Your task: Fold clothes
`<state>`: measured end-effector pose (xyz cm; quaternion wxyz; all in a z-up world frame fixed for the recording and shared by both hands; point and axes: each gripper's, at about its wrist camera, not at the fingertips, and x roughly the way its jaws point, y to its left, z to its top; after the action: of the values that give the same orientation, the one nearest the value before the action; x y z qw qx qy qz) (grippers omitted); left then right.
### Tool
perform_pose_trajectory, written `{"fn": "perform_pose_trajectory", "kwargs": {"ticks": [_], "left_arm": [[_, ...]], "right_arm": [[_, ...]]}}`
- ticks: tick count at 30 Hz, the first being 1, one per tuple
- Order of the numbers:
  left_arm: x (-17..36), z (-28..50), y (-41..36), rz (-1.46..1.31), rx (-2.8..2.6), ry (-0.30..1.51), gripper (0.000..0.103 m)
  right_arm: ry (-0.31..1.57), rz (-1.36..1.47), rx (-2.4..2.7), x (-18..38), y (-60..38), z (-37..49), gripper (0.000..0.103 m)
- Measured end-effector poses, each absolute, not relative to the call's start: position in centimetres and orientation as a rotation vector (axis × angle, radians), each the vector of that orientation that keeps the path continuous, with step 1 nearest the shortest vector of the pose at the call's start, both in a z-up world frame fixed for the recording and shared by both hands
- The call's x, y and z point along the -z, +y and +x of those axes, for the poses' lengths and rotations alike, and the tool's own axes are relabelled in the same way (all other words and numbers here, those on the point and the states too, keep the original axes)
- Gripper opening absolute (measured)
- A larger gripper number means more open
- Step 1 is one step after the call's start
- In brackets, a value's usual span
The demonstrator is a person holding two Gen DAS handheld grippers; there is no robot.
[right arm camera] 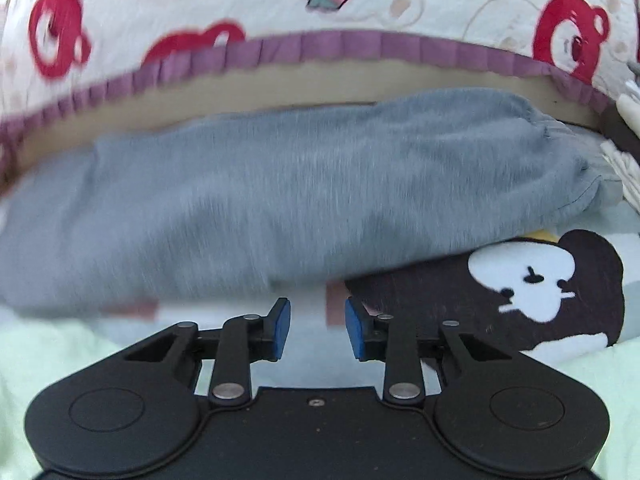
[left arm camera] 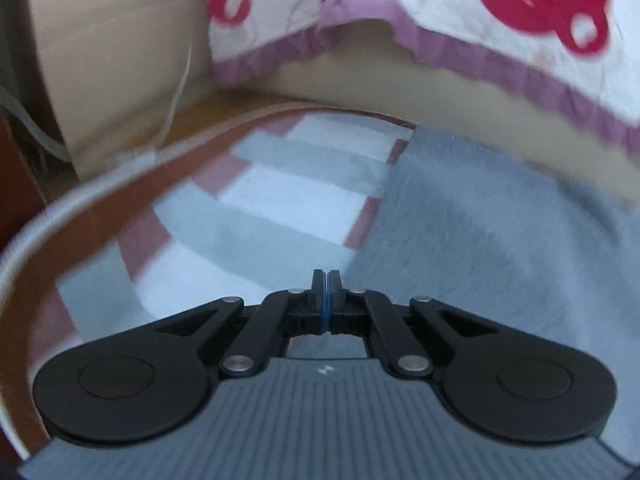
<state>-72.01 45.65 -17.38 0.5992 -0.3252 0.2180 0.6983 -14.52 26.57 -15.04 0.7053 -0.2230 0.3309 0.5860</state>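
A grey fleecy garment (right arm camera: 248, 196) lies folded in a long band across a patterned blanket. It also shows in the left wrist view (left arm camera: 480, 232), filling the right side. My left gripper (left arm camera: 326, 280) is shut with its pads together at the garment's left edge; nothing shows between the pads. My right gripper (right arm camera: 317, 320) is open and empty, just in front of the garment's near edge, above the blanket.
A checked white, grey and pink blanket (left arm camera: 288, 200) with a dark bear print (right arm camera: 540, 280) lies under the garment. A white bedcover with red bears and purple trim (right arm camera: 320, 48) hangs behind. A tan board (left arm camera: 120, 40) stands at the left.
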Motion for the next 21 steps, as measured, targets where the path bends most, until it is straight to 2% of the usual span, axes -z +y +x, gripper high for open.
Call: {"fn": "perform_pose_trajectory", "kwargs": {"ticks": [2,3,5,9,12,15,17,19,21], "left_arm": [[17.8,-72.8,45.6,-0.881,-1.558,0.464,0.000],[17.9,-72.8,45.4,-0.933,-1.521,0.450,0.000],[18.2,-72.4,45.0,-1.007,-1.455,0.423,0.002],[18.0,-69.7,44.6,-0.944,-1.388,0.505,0.005],[18.1,-68.0,44.7,-0.901,-1.341,0.536,0.005],[17.9,-66.9,44.5,-0.856,-1.270,0.524,0.006],[17.1,-65.7,44.2,-0.782,-1.239,0.528,0.008],[16.6,-64.4,43.9,-0.720,-1.195,0.536,0.015],[16.2,-63.1,43.5,-0.685,-1.128,0.537,0.018]], "right_arm": [[0.709,-0.559,-1.300,16.1,26.6,-15.2,0.039],[0.702,-0.570,-1.294,16.4,26.7,-15.3,0.047],[0.711,-0.570,-1.302,17.2,27.6,-15.3,0.049],[0.713,-0.541,-1.361,17.3,29.0,-15.9,0.049],[0.613,-0.608,-1.323,17.1,30.1,-16.8,0.048],[0.561,-0.541,-1.306,16.1,30.5,-16.2,0.044],[0.579,-0.508,-1.316,15.6,31.2,-15.4,0.044],[0.583,-0.515,-1.317,15.4,32.3,-14.7,0.043],[0.595,-0.511,-1.312,15.1,33.4,-14.1,0.037]]}}
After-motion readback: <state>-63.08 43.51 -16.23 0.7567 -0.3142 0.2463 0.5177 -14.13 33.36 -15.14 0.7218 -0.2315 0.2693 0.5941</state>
